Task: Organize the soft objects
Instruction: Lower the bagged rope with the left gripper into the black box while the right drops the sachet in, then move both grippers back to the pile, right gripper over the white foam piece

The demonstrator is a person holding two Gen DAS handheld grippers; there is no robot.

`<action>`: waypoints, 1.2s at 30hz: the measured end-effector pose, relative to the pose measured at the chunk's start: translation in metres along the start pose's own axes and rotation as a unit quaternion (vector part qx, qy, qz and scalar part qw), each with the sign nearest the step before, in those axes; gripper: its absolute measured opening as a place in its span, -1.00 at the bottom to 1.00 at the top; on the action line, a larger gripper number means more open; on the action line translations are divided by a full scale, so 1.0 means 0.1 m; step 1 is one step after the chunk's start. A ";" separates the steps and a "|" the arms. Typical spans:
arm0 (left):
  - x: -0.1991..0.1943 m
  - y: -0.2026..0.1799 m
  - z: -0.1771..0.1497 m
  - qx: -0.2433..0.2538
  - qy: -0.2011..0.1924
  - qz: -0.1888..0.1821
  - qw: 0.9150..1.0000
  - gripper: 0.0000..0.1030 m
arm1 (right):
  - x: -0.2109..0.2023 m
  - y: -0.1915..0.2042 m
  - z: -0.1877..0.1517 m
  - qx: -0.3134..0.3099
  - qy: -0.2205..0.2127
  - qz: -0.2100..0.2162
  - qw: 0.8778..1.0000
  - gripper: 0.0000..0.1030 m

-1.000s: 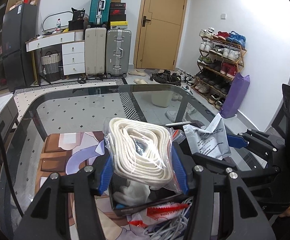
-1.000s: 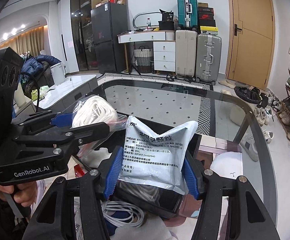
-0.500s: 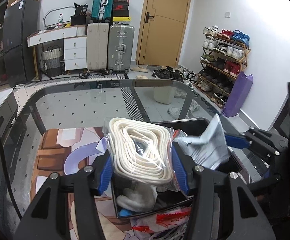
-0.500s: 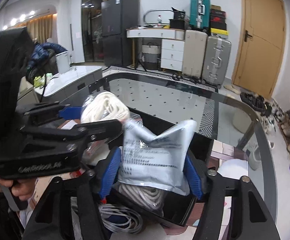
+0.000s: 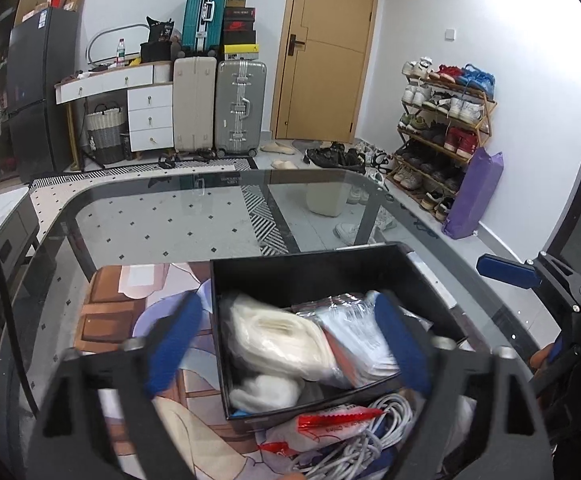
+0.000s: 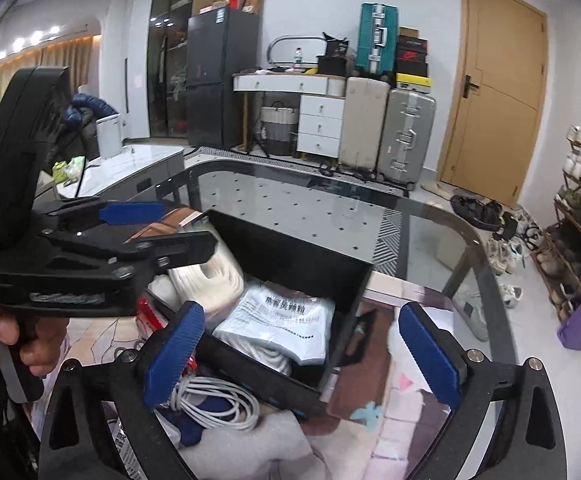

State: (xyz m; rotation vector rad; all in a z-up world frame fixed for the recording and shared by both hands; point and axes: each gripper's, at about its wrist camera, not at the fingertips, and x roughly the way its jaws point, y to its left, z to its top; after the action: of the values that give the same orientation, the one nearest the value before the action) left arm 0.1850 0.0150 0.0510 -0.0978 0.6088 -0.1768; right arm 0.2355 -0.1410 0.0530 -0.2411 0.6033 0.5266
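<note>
- Left gripper (image 5: 286, 344): spread wide above the black box (image 5: 310, 268), blue pads clear of everything, nothing held.
- Right gripper (image 6: 302, 344): likewise spread wide over the near wall of the same box, empty.
- Glass table (image 5: 170, 216): carries the box and a printed mat (image 5: 106, 320) beneath it; far half bare.
- Black box: open-topped, partly filled; serves as the collection bin, by the look of it.
- White rope bundle in clear bag (image 5: 286, 340): lies inside the box, left side, blurred in the left wrist view.
- Grey-white printed pouch (image 6: 286, 320): lies inside the box, just beside the rope bundle, touching it.
- White fluffy item (image 5: 264, 394): sits at the box's near left corner, identity unclear.
- Still outside the box, near edge: coiled white cable (image 6: 214, 404) and a packet with red trim (image 5: 330, 416).
- Progress estimate: at least two soft items deposited; loose items in front of the box probably remain to be sorted, so task judged partway done.
</note>
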 end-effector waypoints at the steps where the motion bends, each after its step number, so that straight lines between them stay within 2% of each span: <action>1: -0.02 -0.01 0.02 0.002 -0.001 -0.005 1.000 0.78 | -0.02 -0.01 0.00 0.002 -0.001 -0.001 1.000 0.93; 3: -0.07 -0.04 0.01 0.010 -0.003 -0.006 1.000 0.97 | -0.09 -0.04 -0.03 0.010 -0.006 -0.004 1.000 0.95; 4: -0.11 -0.06 0.01 0.015 -0.007 -0.007 1.000 1.00 | -0.12 -0.05 -0.04 0.013 -0.007 -0.004 1.000 0.95; 12: -0.37 -0.07 -0.11 0.022 -0.010 0.008 1.000 1.00 | -0.31 -0.03 -0.20 0.041 0.001 0.002 0.999 0.99; 19: -0.56 0.04 -0.32 0.008 -0.002 0.021 1.000 1.00 | -0.39 0.00 -0.46 0.064 0.015 0.015 0.998 0.99; 24: -0.58 0.03 -0.53 0.006 0.011 0.035 0.999 1.00 | -0.40 0.07 -0.63 0.063 0.027 0.021 0.997 0.99; 33: -0.49 0.01 -0.85 -0.011 0.036 0.030 0.999 1.00 | -0.36 0.12 -0.81 0.058 0.051 0.033 0.996 0.99; 36: -0.52 0.03 -0.90 -0.020 0.023 0.030 0.999 1.00 | -0.35 0.12 -0.85 0.056 0.060 0.034 0.996 0.99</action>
State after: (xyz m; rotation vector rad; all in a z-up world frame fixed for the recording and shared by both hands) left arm 0.0914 0.0250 0.0061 -0.1137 0.6612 -0.1100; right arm 0.1644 -0.1757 0.0054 -0.1476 0.7582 0.5448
